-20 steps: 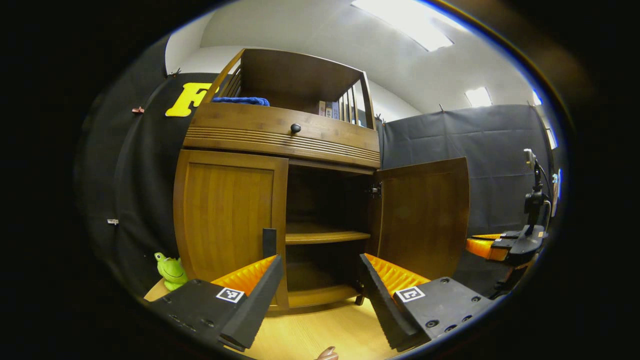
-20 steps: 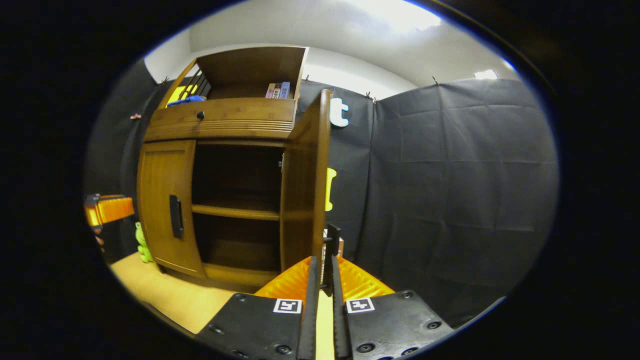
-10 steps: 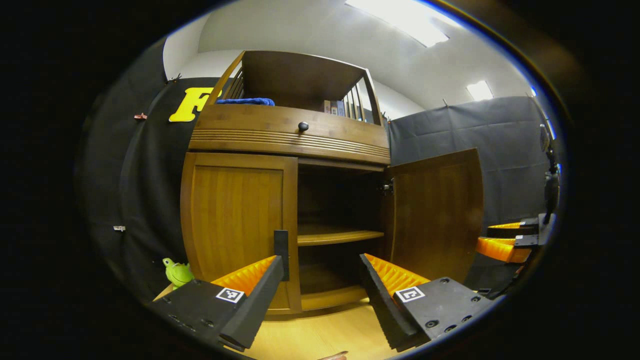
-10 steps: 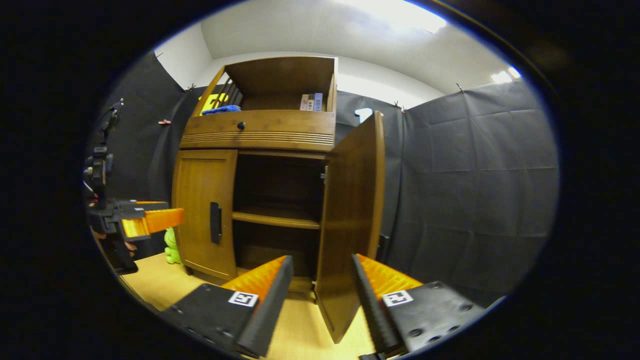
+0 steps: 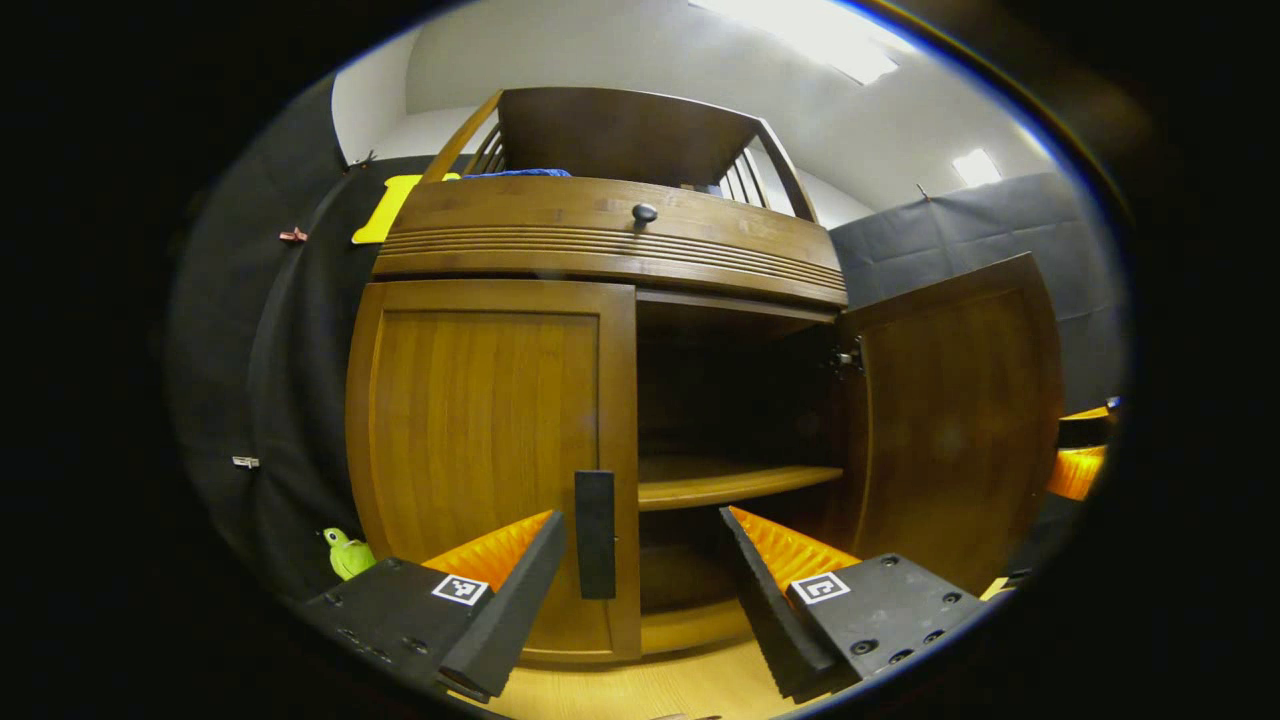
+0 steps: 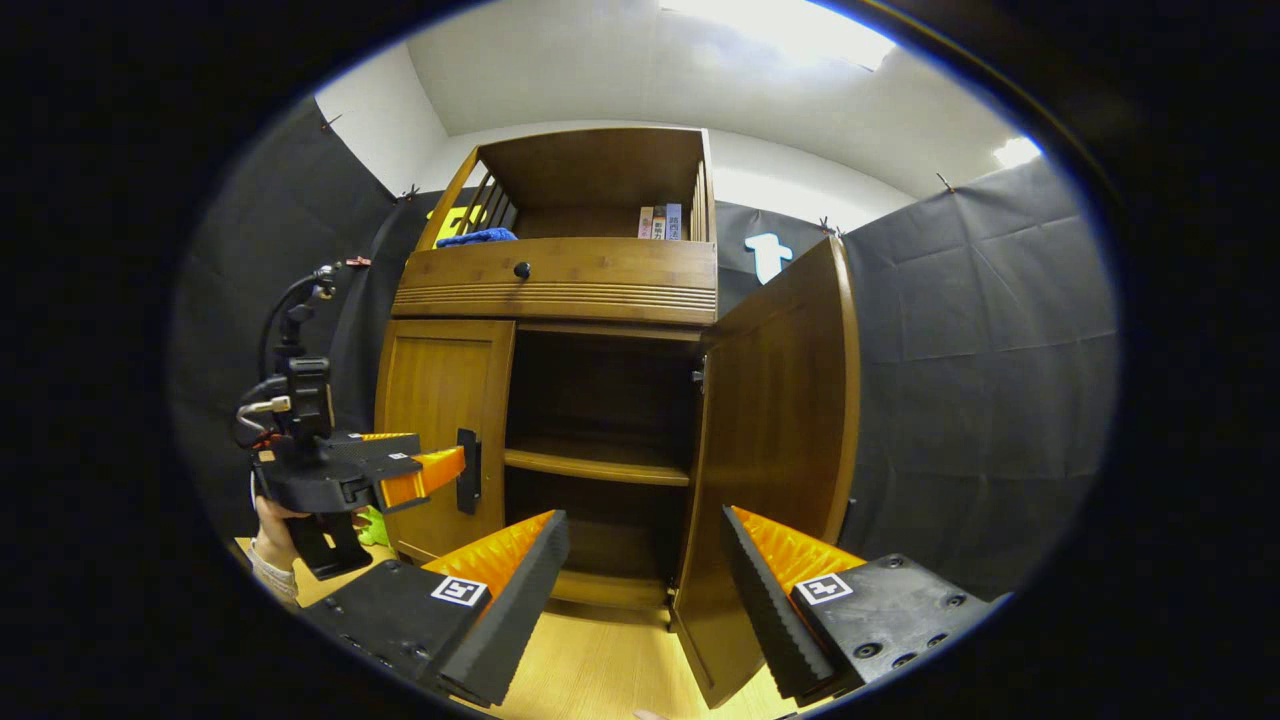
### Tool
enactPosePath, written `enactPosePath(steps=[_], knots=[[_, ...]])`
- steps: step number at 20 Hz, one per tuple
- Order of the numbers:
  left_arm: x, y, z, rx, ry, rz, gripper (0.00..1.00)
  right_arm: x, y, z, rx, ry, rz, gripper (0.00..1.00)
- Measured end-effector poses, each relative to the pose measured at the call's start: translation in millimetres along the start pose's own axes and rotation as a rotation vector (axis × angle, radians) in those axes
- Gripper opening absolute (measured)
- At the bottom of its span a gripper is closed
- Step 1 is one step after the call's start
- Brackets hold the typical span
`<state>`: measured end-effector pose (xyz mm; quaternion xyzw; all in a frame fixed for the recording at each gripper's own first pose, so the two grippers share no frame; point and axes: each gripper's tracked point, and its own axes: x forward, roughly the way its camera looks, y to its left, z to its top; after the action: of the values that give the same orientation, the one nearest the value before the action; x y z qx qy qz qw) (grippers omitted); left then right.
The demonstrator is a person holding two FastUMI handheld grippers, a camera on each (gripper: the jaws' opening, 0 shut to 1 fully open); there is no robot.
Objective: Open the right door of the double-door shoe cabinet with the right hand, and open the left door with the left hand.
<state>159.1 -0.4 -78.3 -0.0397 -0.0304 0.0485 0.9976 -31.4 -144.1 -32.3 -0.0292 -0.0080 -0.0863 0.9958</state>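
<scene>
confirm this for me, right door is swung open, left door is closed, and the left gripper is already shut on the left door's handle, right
Not quite: the left gripper is open, its fingers either side of the handle without pressing it, as the left gripper view shows. The right door is open and the left door closed.

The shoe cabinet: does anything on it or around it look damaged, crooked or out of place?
Nothing looks damaged or crooked. The shoe cabinet stands straight; its right door hangs open, its left door is shut. The one odd item is a green toy frog on the floor beside the cabinet.
</scene>
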Motion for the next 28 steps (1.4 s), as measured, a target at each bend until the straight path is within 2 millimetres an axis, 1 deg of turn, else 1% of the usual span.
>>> enactPosePath(steps=[2, 4, 7, 8, 9, 10, 13, 14, 18, 19, 20, 21, 23, 24, 25, 28], knots=[[15.5, 8.4, -8.8, 0.007, -0.001, 0.027, 0.94, 6.3, -2.9, -4.7, 0.004, 0.006, 0.002, 0.96], [29.7, 11.5, -18.5, 0.012, 0.009, 0.035, 0.94, 14.3, -6.0, -9.3, 0.012, 0.013, -0.003, 0.96], [44.4, 18.5, -32.5, 0.026, 0.024, 0.053, 0.94, 23.9, -6.2, -14.8, 0.027, 0.017, 0.0, 0.96], [48.9, 20.4, -36.1, 0.031, 0.028, 0.06, 0.92, 26.2, -5.5, -17.6, 0.032, 0.018, 0.005, 0.96], [50.4, 21.8, -39.3, 0.035, 0.027, 0.068, 0.92, 27.9, -5.9, -20.1, 0.035, 0.019, 0.008, 0.96], [53.2, 23.1, -41.5, 0.039, 0.026, 0.074, 0.9, 29.7, -6.0, -22.2, 0.036, 0.021, 0.01, 0.96], [70.9, 27.2, -52.5, 0.04, 0.04, 0.093, 0.84, 35.5, -9.3, -27.1, 0.039, 0.03, 0.01, 0.96], [75.2, 28.2, -56.0, 0.037, 0.048, 0.099, 0.81, 36.7, -9.8, -28.5, 0.04, 0.031, 0.01, 0.96], [83.7, 32.8, -67.0, 0.046, 0.067, 0.111, 0.76, 39.5, -12.4, -31.6, 0.043, 0.026, 0.007, 0.96], [85.2, 34.6, -68.2, 0.057, 0.068, 0.119, 0.74, 39.5, -11.7, -32.5, 0.045, 0.027, 0.008, 0.96], [86.4, 35.6, -68.2, 0.064, 0.067, 0.122, 0.67, 39.3, -11.2, -33.6, 0.045, 0.028, 0.009, 0.96], [87.7, 34.3, -69.1, 0.064, 0.067, 0.118, 0.65, 39.9, -10.9, -34.1, 0.043, 0.028, 0.009, 0.96], [88.5, 29.5, -69.6, 0.041, 0.063, 0.095, 0.49, 40.9, -11.5, -35.6, 0.039, 0.033, 0.007, 0.95], [86.2, 29.6, -67.5, 0.04, 0.068, 0.093, 0.41, 40.0, -11.0, -36.4, 0.038, 0.037, 0.007, 0.96], [87.0, 30.2, -69.2, 0.039, 0.068, 0.094, 0.37, 39.2, -11.0, -37.6, 0.037, 0.041, 0.007, 0.96], [87.9, 30.3, -69.8, 0.026, 0.08, 0.088, 0.35, 37.3, -11.1, -37.4, 0.033, 0.047, 0.003, 0.97]])
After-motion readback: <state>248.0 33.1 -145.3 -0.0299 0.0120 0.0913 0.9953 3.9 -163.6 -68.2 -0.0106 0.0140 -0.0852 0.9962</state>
